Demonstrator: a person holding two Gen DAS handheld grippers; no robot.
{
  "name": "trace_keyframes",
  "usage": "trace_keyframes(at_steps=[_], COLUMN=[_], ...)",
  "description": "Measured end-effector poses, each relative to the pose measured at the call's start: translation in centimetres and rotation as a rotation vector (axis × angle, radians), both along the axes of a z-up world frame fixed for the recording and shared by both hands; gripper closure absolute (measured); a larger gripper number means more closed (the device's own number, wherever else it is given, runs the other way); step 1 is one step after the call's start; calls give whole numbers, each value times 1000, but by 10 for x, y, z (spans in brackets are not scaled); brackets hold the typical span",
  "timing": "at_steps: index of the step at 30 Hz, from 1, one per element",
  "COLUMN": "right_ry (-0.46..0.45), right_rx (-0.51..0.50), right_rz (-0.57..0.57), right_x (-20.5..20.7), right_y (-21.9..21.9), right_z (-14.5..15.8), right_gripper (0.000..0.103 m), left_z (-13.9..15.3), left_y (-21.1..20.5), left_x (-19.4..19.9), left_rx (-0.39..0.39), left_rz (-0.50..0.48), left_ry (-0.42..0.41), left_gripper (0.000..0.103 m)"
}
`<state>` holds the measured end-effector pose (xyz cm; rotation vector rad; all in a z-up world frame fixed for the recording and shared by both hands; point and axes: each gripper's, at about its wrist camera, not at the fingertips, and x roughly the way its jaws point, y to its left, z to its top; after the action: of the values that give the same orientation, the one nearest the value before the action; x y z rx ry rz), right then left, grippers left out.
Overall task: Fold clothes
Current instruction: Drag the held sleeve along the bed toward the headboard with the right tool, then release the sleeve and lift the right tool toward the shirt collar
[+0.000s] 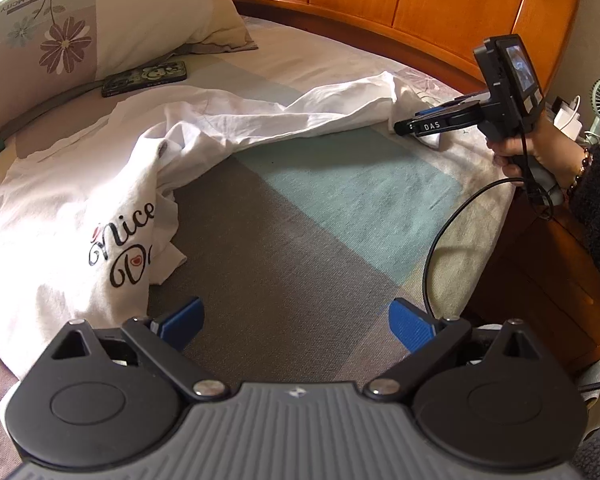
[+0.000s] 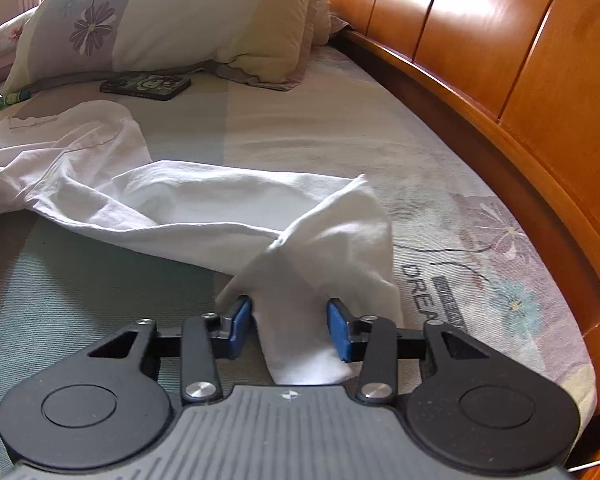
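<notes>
Left wrist view: mounted just behind the left hand-held gripper (image 1: 296,324), angled down over the bed (image 1: 300,220), facing the wooden headboard (image 1: 420,4). Close to the sheet, with the white shirt (image 1: 80,200) spread at left and the right hand-held gripper (image 1: 404,127) seen from the side at far right, held by a hand (image 1: 540,152).

Right wrist view: mounted behind the right hand-held gripper (image 2: 289,324), angled down, very near the bed (image 2: 300,120), looking along the headboard (image 2: 500,60) toward the pillow (image 2: 172,16).

Shared by both: white shirt (image 2: 200,204), pillow (image 1: 80,20), phone (image 1: 145,77) (image 2: 145,86), headboard and patterned sheet.
</notes>
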<state>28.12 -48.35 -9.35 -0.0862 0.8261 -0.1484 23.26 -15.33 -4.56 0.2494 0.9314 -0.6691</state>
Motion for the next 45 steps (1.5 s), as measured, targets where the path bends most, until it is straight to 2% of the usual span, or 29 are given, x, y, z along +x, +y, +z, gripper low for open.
trace_keyframes(at_steps=[3,5,6,7,10,14,15,16,18,21,25,34,40,42,45], right_ry=[-17,-34,-37,-36,-39,-73,-80,-83,-91,-113,-149,-174,-185,-147,-55], right_rx=[26,77,79,69,22,-56,-74,-86,-106,-122,-113,54,28,23,42], right_rz=[-47,-14,8,29,73,64,60,56,52,50,-10,-251,-328,-364,-360], right_x=[-7,-14,-16,-17,-16,-6,-5,-5,-6,-16,-25,-7,-6,-1,5], right_y=[-15,-15,-11,-6,11,26,26,25,20,5,-27,-140,-163,-167,-165], right_z=[6,8,7,5,-6,-18,-17,-14,-8,7,28,58,64,57,43], right_gripper=[58,57,51,42,37,35,42,64,92,93,93,94,93,92,89], left_z=[-1,-3,-3,-4,-4,-2,-1,-1,-1,-2,-1,11,18,20,23], left_y=[-6,-10,-11,-13,-17,-21,-21,-22,-23,-26,-34,-37,-32,-30,-29], left_x=[-1,-1,-2,-2,-4,-6,-7,-8,-9,-8,-9,-21,-28,-31,-36], left_rx=[1,3,4,7,23,36,39,42,44,51,53,58,69,65,56], left_rz=[-14,-23,-27,-29,-25,-26,-24,-22,-20,-21,-37,-8,38,41,43], left_ry=[2,5,7,9,6,2,0,-1,-1,4,2,-23,-41,-47,-53], left_gripper=[4,4,4,4,4,4,4,4,4,4,4,4,4,4,4])
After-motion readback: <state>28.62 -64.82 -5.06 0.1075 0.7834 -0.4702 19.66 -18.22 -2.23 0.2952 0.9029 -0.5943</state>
